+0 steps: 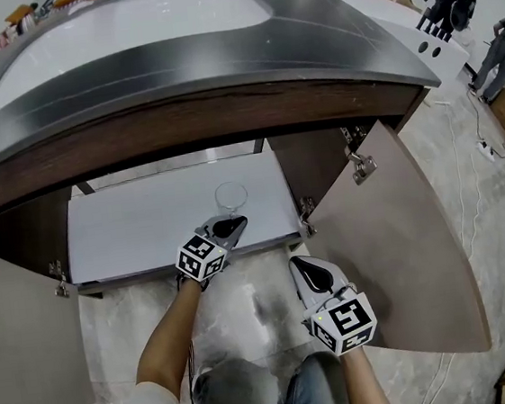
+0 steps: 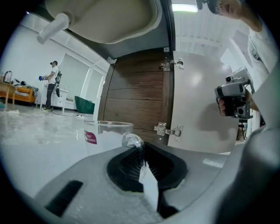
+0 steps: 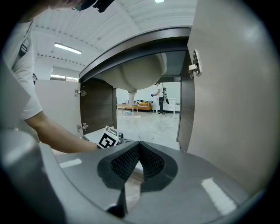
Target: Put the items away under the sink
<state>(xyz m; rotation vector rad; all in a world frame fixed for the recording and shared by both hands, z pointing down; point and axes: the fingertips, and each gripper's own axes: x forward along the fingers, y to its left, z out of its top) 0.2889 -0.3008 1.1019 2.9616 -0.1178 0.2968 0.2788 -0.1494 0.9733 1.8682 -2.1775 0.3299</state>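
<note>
The clear cup [image 1: 231, 195] stands upright on the white cabinet floor [image 1: 129, 229] under the sink [image 1: 124, 30], near the front edge and roughly at the middle of the opening. It carries a small red label on its side, and nothing can be made out inside it. The left hand-held gripper [image 1: 230, 226] reaches in over the front edge; in the left gripper view its jaws are together, pinched on a thin clear lug at the cup's near rim, with the rest of the cup just beyond the tips. The right hand-held gripper [image 1: 311, 273] hangs outside the cabinet, to the right of the left one and closer to the person, above the marbled floor [image 1: 238, 311]; its jaws are closed pad against pad with nothing between them. Both cabinet doors are swung wide, the right door [image 1: 403, 252] just beside the right hand-held gripper and the left door [image 1: 20, 350] well apart from it. Dark wood panels [image 2: 135, 103] form the cabinet's side, and the pale underside of the basin [image 2: 105, 22] hangs above.
</note>
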